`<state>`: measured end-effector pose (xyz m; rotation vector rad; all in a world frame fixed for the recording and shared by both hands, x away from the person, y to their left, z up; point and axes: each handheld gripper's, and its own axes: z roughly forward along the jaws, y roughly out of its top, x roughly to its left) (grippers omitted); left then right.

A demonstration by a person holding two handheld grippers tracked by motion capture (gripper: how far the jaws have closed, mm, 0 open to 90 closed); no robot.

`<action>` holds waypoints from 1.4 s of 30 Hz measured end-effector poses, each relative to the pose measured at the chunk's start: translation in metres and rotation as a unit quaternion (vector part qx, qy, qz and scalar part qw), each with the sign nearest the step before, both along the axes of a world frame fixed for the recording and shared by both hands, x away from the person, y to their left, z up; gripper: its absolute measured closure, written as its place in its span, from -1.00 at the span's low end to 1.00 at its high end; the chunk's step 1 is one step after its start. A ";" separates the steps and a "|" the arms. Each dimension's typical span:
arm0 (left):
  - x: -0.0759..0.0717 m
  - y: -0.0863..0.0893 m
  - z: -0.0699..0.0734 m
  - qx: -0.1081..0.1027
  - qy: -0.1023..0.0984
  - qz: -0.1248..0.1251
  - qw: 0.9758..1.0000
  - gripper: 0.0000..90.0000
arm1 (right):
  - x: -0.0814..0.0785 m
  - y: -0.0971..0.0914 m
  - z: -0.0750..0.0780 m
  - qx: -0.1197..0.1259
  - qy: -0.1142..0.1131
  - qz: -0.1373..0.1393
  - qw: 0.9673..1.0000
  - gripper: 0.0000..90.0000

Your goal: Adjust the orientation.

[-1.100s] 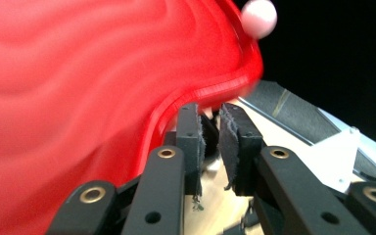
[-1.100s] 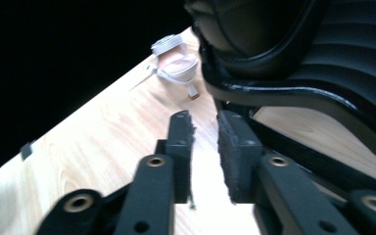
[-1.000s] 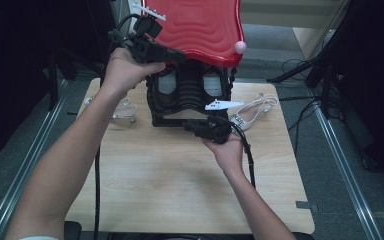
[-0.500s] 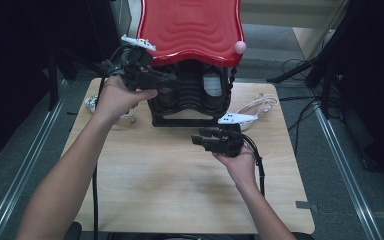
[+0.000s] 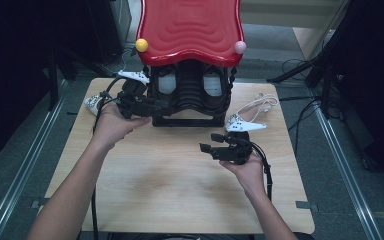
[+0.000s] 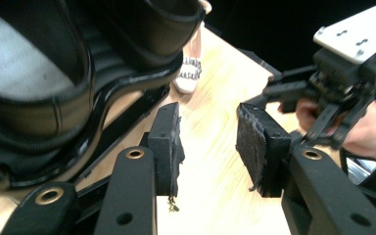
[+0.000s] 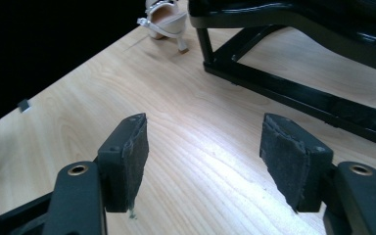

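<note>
A black rack (image 5: 190, 100) with a wavy red top (image 5: 190, 30) stands at the back of the wooden table. My left gripper (image 5: 161, 110) sits low by the rack's left front corner, and in the left gripper view its jaws (image 6: 208, 142) are open over bare wood, the rack's base (image 6: 103, 112) just to their left. My right gripper (image 5: 207, 148) hovers in front of the rack, right of centre; its pads (image 7: 127, 156) stand wide apart with only tabletop between them. Both grippers' jaws have just been opening, with nothing between them.
A white strappy heeled shoe (image 5: 92, 102) lies at the rack's left, also seen far off (image 7: 166, 19). Another white shoe (image 5: 262, 102) lies at its right (image 6: 191, 73). A yellow ball (image 5: 141, 45) and a pink ball (image 5: 240, 47) sit on the red top's corners.
My left hand has come down from the red top to the rack's base. My right hand has drawn back from the rack toward the person. Both pairs of jaws stand wider.
</note>
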<state>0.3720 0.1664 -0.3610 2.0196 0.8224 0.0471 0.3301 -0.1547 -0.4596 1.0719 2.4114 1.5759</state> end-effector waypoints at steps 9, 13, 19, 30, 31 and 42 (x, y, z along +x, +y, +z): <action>-0.009 0.012 -0.039 -0.006 0.014 0.010 1.000 0.27 | -0.008 -0.015 -0.002 -0.011 -0.012 0.007 1.000 0.00; -0.013 0.021 -0.053 0.006 0.017 0.023 1.000 0.22 | -0.012 -0.022 -0.005 -0.009 0.003 -0.008 1.000 -0.06; -0.014 0.041 -0.066 -0.007 0.029 0.044 0.999 0.15 | -0.010 -0.032 -0.010 -0.013 0.032 -0.035 0.999 0.00; -0.015 0.070 -0.085 0.002 0.035 0.079 0.996 0.09 | -0.009 -0.040 -0.012 -0.011 0.008 -0.035 0.999 0.04; -0.015 0.072 -0.085 0.000 0.035 0.082 0.996 0.09 | -0.010 -0.041 -0.012 -0.008 0.010 -0.037 0.999 0.05; -0.013 0.092 -0.090 0.002 0.030 0.112 0.993 0.58 | -0.007 -0.041 -0.017 -0.027 0.014 -0.039 0.999 0.04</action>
